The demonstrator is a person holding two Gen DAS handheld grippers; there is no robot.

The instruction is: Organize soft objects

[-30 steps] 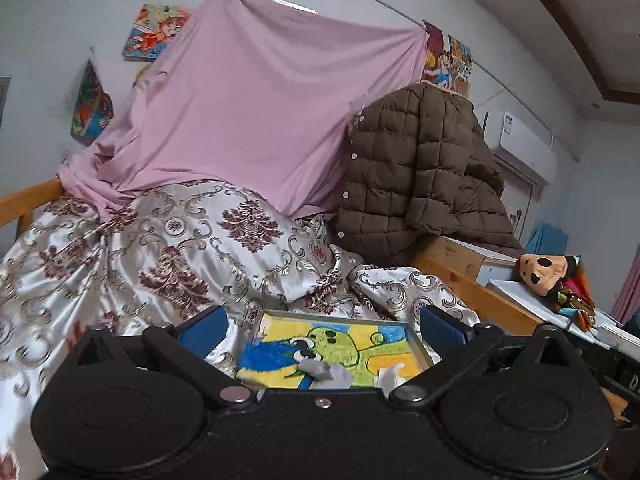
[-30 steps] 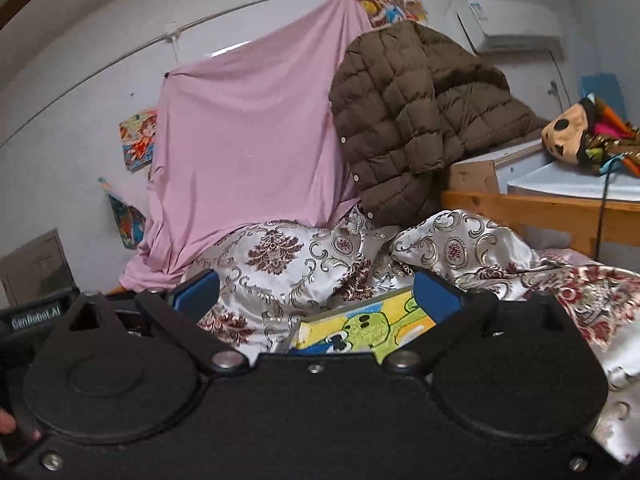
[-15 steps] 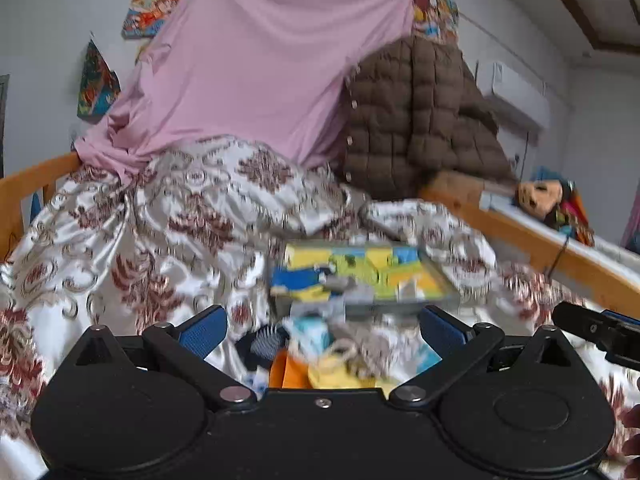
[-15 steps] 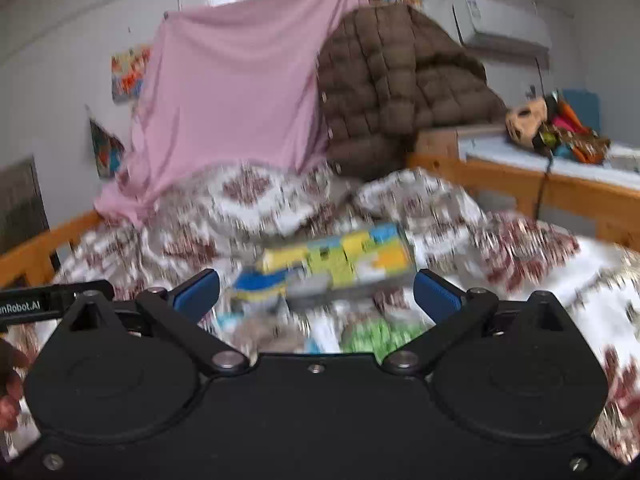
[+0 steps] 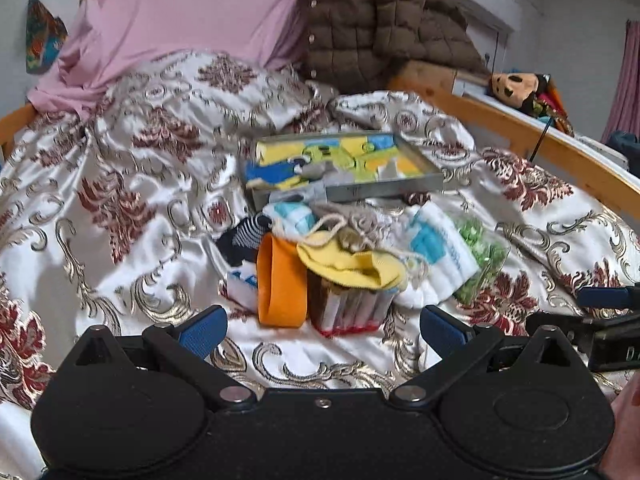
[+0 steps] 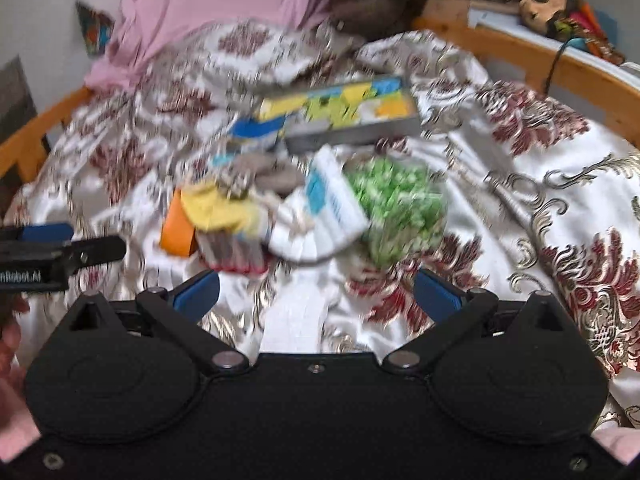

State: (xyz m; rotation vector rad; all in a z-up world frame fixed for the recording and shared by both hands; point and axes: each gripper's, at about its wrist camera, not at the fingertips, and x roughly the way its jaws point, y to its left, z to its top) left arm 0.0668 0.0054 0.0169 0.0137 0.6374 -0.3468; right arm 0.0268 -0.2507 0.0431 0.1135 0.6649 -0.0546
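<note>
A heap of soft things lies on the patterned bedspread (image 5: pixel 120 216): a yellow cloth (image 5: pixel 352 262), an orange band (image 5: pixel 280 284), a white and blue sock (image 5: pixel 436 252), a striped dark sock (image 5: pixel 244 236) and a clear bag of green bits (image 5: pixel 480 256). Behind the heap rests a shallow metal tray (image 5: pixel 384 190) with a bright cartoon print. My left gripper (image 5: pixel 322 328) hangs open just short of the heap. My right gripper (image 6: pixel 316 294) is open too, near the white sock (image 6: pixel 328 216) and the green bag (image 6: pixel 400 208). The right wrist view is blurred.
A pink sheet (image 5: pixel 192 8) and a brown quilted jacket (image 5: pixel 380 20) hang behind the bed. A wooden bed rail (image 5: pixel 520 140) runs along the right, with a plush toy (image 5: pixel 516 88) on a white ledge beyond it.
Both grippers have tilted down from the wall and tray toward the bed, bringing the heap of soft things into view. Both stay open.
</note>
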